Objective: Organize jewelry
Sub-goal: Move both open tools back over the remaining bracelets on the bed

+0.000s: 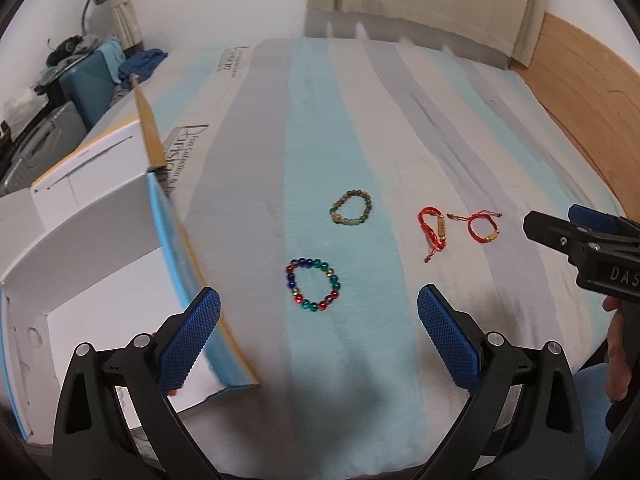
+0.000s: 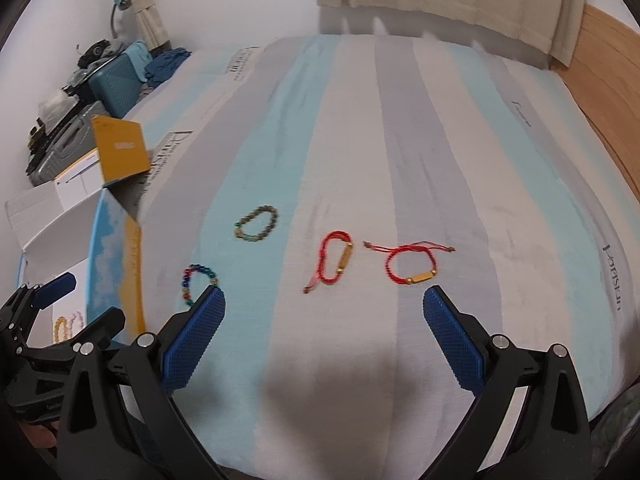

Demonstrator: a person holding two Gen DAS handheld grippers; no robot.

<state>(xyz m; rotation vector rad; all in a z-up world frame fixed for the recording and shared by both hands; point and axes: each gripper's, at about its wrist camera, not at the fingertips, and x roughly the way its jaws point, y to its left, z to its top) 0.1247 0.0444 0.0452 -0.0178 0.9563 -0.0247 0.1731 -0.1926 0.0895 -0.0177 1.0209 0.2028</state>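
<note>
Four bracelets lie on the bed (image 1: 360,360), right of the open box (image 1: 100,300): multicolour bead bracelet (image 1: 313,284), olive bead bracelet (image 1: 352,213), two red cord bracelets (image 1: 434,230) (image 1: 484,228). Beads prob. light, hard, roll-prone; pinch across the strand. Cords soft, limp; grab by the gold bar. Left gripper (image 1: 319,332) wide apart, empty, touching nothing. Right gripper (image 2: 324,332) likewise wide, empty.

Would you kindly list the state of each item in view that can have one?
left hand-held gripper: open, empty.
right hand-held gripper: open, empty.
box: open, flaps up, beaded bracelets inside.
multicolour bead bracelet: flat on the bedsheet, outside the box.
olive bead bracelet: flat, outside the box.
left red cord bracelet: flat, squashed narrow.
right red cord bracelet: flat, round, cords spread.
</note>
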